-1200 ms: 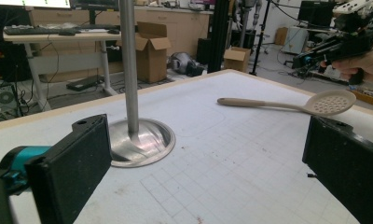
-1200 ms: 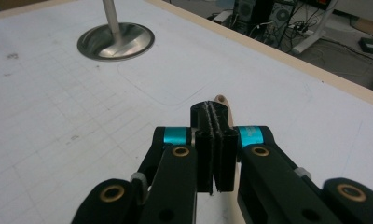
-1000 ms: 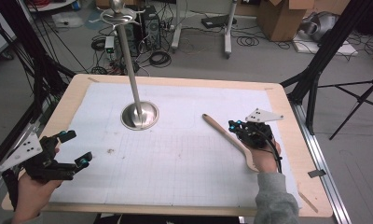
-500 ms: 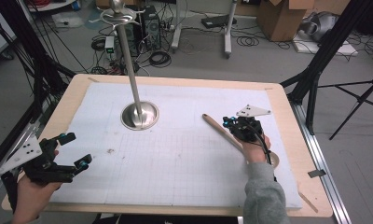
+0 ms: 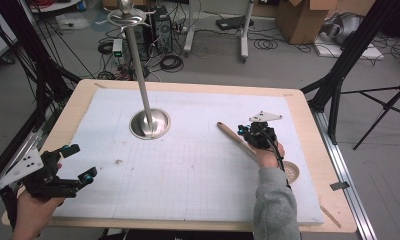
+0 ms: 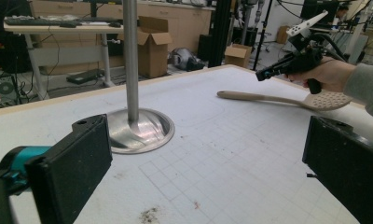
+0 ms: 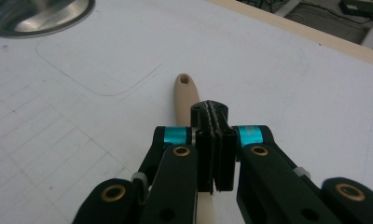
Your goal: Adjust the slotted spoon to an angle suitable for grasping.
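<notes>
Over on the right of the pale wooden-edged worktop (image 5: 308, 115) with its white gridded mat, the right gripper (image 5: 249, 131) sits directly above the beige slotted spatula (image 5: 231, 135), and in the right gripper view its two black jaws are pressed flat together with no gap between them (image 7: 214, 122). The spatula's handle, with its little hanging hole, pokes out toward 12 o'clock beyond those closed jaws (image 7: 187, 95); the pads are shut on each other rather than around the handle, and whether they touch it I cannot tell. From the high view the spatula lies flat on the mat, handle tip pointing to about 10 o'clock, perforated head (image 5: 291, 171) down at 4 o'clock beside the grey sleeve. The left gripper view catches it side-on: long beige handle (image 6: 259, 98), slotted head under the far hand. The left gripper (image 5: 73, 161) hangs at the worktop's 8 o'clock corner, jaws spread wide with nothing between them, one black pad at each side of its own view (image 6: 77, 163). Well apart from both, toward 11 o'clock of the mat's middle, stands the polished steel pole on a round dished base (image 5: 149, 123), upright and alone.
</notes>
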The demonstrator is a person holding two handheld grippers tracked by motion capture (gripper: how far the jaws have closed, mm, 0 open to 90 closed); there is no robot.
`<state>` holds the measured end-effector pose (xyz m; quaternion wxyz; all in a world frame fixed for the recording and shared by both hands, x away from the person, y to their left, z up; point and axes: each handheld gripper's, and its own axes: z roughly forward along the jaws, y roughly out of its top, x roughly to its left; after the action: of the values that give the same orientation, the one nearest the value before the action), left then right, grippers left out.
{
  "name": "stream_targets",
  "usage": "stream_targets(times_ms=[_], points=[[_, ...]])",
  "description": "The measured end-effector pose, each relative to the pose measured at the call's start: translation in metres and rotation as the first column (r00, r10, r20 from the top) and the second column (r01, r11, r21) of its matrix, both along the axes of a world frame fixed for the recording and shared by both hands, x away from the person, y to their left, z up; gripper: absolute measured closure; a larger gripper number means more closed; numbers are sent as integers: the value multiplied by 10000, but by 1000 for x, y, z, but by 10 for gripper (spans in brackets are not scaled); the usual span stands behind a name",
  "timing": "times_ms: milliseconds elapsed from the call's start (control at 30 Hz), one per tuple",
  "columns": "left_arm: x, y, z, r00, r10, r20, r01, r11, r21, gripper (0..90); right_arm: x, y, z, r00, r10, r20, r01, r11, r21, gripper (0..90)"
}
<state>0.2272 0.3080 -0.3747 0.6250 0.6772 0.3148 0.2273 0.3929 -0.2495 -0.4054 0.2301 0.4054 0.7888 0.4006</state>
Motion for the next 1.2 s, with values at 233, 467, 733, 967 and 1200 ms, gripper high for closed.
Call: stream_targets(times_ms=[233,467,733,967,1200], points=[[0,-1,-1,10000,-48,-53,48,10000,20,17,8,-1,-9,9996,-45,-266,39,9997,-228,900],[0,-3,-3,9998,-109,-143,110,9999,18,17,13,0,-16,9988,102,-480,-128,9984,-553,900],[0,-4,-5,9997,-163,-206,165,9999,52,17,16,1,-21,9979,61,-642,-113,9967,-804,900],[-1,-3,-5,9996,-175,-225,177,9998,79,17,19,3,-26,9973,-17,-729,-67,9934,-1147,900],[-2,-2,-5,9996,-118,-269,120,9999,72,17,20,3,-28,9970,16,-780,-105,9934,-1140,900]])
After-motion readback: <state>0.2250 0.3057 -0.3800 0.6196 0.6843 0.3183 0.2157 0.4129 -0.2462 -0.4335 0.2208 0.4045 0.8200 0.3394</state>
